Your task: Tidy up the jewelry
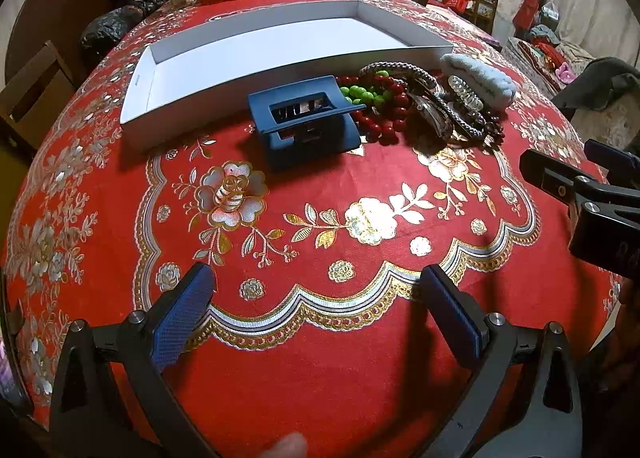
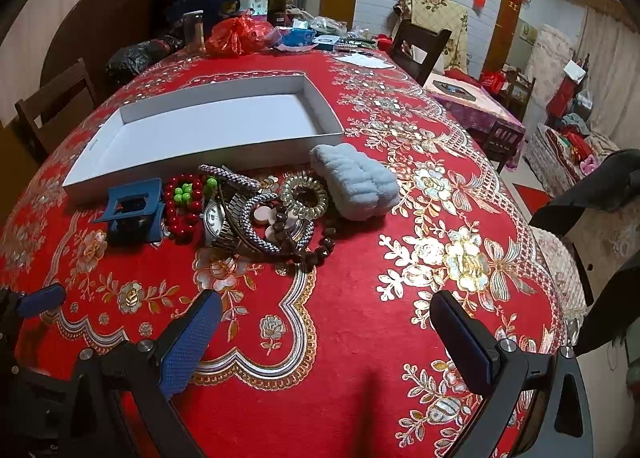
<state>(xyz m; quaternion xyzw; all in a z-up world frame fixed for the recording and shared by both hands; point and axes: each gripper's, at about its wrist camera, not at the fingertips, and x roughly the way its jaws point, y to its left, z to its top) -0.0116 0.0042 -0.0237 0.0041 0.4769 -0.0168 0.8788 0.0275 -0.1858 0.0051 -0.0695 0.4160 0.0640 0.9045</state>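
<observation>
On the red floral tablecloth [image 2: 352, 338], just in front of the empty white box [image 2: 208, 126], lie left to right a blue claw clip [image 2: 132, 210], red and green beads [image 2: 184, 198], a watch [image 2: 214, 218], braided bracelets [image 2: 256, 234], a clear coil tie [image 2: 304, 196] and a pale blue scrunchie [image 2: 356, 182], while the left gripper [image 1: 320, 318] and right gripper [image 2: 326, 342] hover spread wide, holding nothing.

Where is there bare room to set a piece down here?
Inside the white box, nothing lies on its floor. The red tablecloth between both open hand-held grippers and the pile is bare too. Crowded: the strip before the box, from blue hair clip to fluffy blue scrunchie.
</observation>
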